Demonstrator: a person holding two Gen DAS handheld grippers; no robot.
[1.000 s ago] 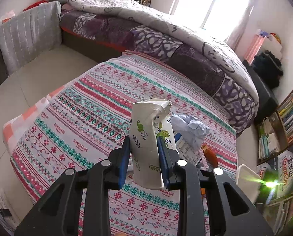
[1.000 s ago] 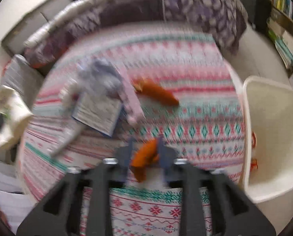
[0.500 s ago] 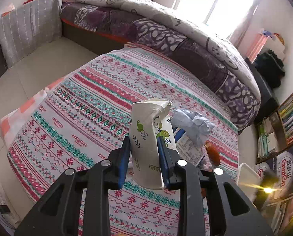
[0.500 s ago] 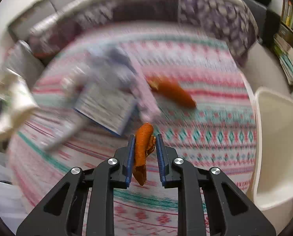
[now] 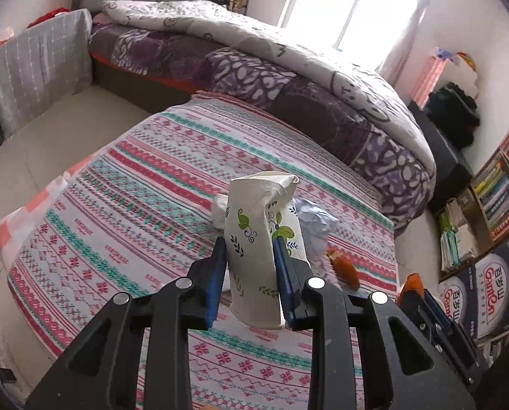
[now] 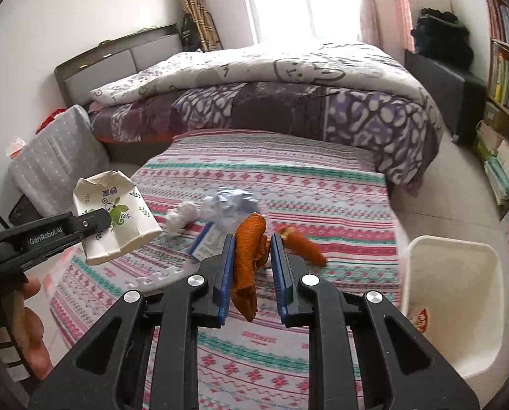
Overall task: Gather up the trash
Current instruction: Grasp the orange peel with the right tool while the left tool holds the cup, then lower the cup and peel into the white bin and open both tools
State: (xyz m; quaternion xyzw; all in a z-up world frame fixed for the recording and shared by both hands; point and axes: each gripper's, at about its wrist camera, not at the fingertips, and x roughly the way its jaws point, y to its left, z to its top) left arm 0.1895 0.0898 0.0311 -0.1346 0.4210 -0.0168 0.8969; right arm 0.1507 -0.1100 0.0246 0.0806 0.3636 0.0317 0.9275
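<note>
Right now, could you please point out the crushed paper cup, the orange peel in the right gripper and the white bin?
crushed paper cup (image 5: 254,256): left wrist view, printed side.
orange peel (image 6: 249,256): right wrist view, middle.
white bin (image 6: 459,307): right wrist view, inner wall.

A purple-and-white patterned quilt (image 6: 288,95) covers the bed across the upper middle. A grey checked cushion (image 5: 39,65) leans at upper left. Bookshelves (image 6: 507,68) fill the right edge, and 1 bright window (image 6: 278,0) sits top centre.

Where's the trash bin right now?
In the right wrist view, the white bin sits at the lower right, beside the patterned mat's right edge, right of the right gripper holding the orange peel.
</note>
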